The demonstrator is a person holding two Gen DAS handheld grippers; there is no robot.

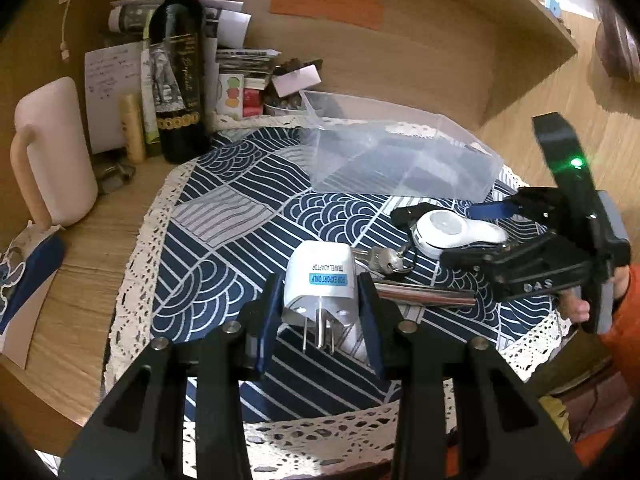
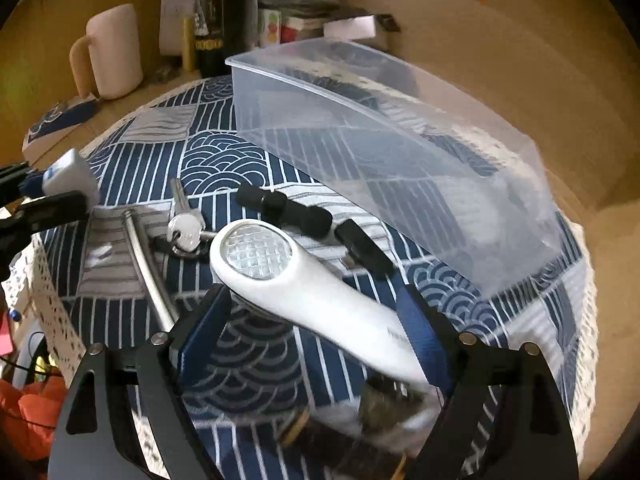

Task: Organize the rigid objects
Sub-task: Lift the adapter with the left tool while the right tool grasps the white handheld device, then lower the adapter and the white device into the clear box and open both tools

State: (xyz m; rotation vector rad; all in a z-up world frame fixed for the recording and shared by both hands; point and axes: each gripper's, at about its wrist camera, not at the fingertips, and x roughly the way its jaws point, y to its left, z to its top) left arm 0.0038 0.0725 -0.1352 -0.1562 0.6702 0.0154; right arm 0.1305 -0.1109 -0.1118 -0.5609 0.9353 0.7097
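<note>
Adapter sits pinched in left tool, prongs back toward the camera, low over the cloth. White light lies between the right tool's wide-open fingers, not clearly gripped; long axis runs diagonally, lens end away. Bin looks empty, ahead of both and up-right, nearer the right tool. Key, steel rod, black cylinder loose on cloth.

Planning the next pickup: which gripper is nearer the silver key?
Left. The left gripper, shut on the travel adaptor, sits just beside the key; the right gripper straddles the white flashlight, slightly farther.
</note>
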